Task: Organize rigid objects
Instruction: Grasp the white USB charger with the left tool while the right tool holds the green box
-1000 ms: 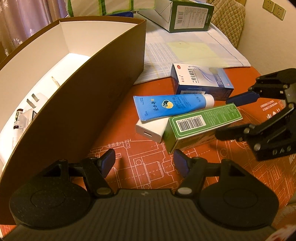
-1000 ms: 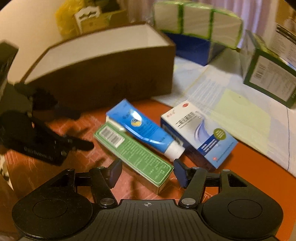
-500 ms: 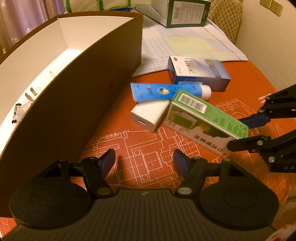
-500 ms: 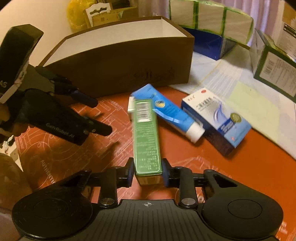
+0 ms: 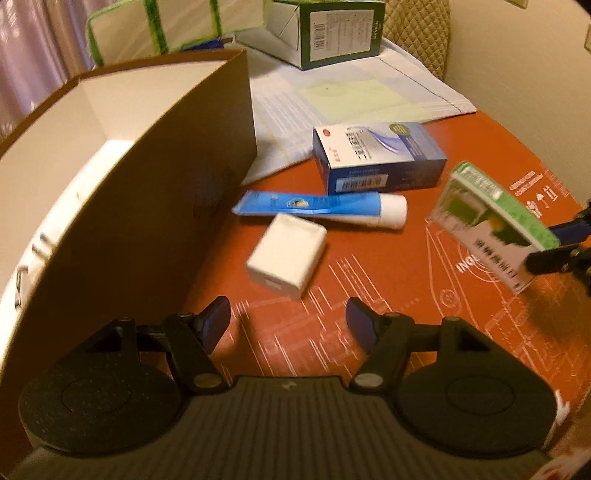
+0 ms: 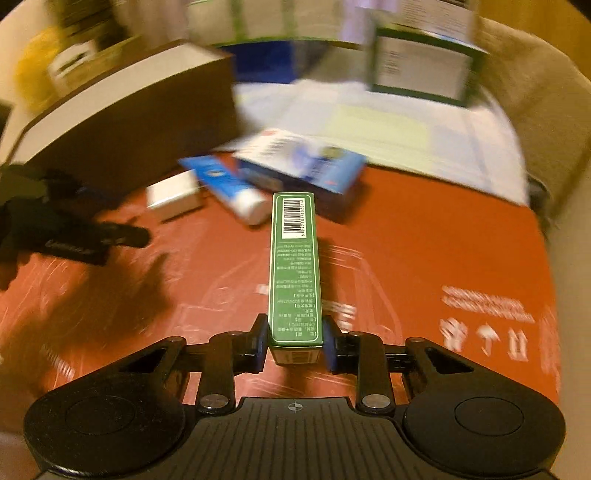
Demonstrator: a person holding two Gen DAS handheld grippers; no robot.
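Count, left to right in the left wrist view: one brown bin point(image 5: 155, 192) filling the left side, one blue tube point(image 5: 314, 205) at centre, one white adapter point(image 5: 288, 254) just below it, one blue box point(image 5: 376, 158) above the tube's capped end, one green box point(image 5: 491, 221) at the right edge. Bin contents were cut off at the left edge, only small unclear items against the white inner wall.

Left gripper point(image 5: 288, 325) sat at the bottom centre, jaws wide, nothing between them, near the adapter but apart from it.

Right gripper point(image 6: 295, 339) was clamped on the near end of the green box point(image 6: 293, 266), which was off the mat and pointed up-frame, barcode at its far end.

Surface: one orange mat point(image 5: 369, 314) with white line drawings; white printed sheets point(image 5: 354, 99) at the top centre, a green-edged carton point(image 5: 325, 33) on them. A curtain showed upper left, a plain wall upper right.

Right wrist view was heavily motion-blurred; background items there were unreadable.
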